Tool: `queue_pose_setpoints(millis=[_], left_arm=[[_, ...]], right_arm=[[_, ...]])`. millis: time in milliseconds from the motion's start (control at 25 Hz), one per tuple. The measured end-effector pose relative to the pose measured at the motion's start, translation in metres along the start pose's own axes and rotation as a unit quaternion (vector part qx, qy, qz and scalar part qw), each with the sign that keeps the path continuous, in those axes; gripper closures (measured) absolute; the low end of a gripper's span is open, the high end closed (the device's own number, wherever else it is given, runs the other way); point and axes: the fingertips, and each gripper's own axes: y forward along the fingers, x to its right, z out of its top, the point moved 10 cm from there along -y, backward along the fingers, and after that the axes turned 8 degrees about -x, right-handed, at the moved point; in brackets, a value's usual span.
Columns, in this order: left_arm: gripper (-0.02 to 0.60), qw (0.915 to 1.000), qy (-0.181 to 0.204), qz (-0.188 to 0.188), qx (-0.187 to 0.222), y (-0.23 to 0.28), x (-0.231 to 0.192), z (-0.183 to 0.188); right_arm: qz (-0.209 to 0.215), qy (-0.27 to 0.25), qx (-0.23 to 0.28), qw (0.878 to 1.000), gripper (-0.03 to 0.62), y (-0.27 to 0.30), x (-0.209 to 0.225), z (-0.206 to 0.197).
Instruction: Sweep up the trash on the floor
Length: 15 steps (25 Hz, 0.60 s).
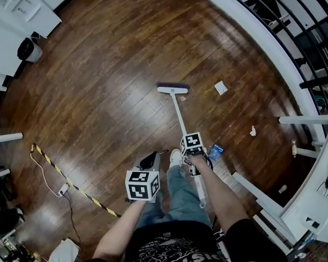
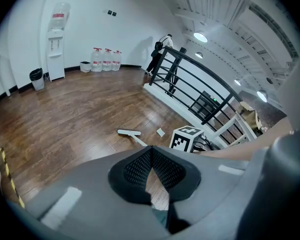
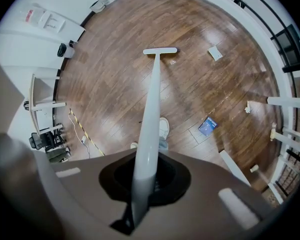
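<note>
No legible writing: the blue packet (image 1: 216,152) carries print too small to read, and the gripper cubes show only black-and-white square markers.

Right gripper (image 3: 146,178): jaws clamped on the white handle of the broom (image 1: 173,89). The handle runs out along the jaws to the head, which rests toward the middle of the wooden floor (image 1: 109,59).

Left gripper (image 2: 151,170): pads pressed together, nothing between them, held apart from the broom.

Paper square (image 1: 221,88) lies near the broom head, on its right. Crumpled scrap (image 1: 253,130) sits nearer the floor's railing edge. The packet lies beside the handle, near the person's shoe (image 1: 176,157).
</note>
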Motion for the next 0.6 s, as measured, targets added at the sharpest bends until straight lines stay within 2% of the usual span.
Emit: queue_pose_setpoints(millis=[360,600], left_arm=[[0.581,0.9994,0.029,-0.018,0.007,-0.037,-0.021,-0.049],[0.581,0.9982,0.050,-0.033,0.009,-0.051,-0.025,-0.095]], right_arm=[[0.019,0.020,-0.007,1.000,0.594,0.042,-0.034,-0.070],[0.026,0.030,-0.017,0.999,0.594,0.077,-0.054,-0.126]])
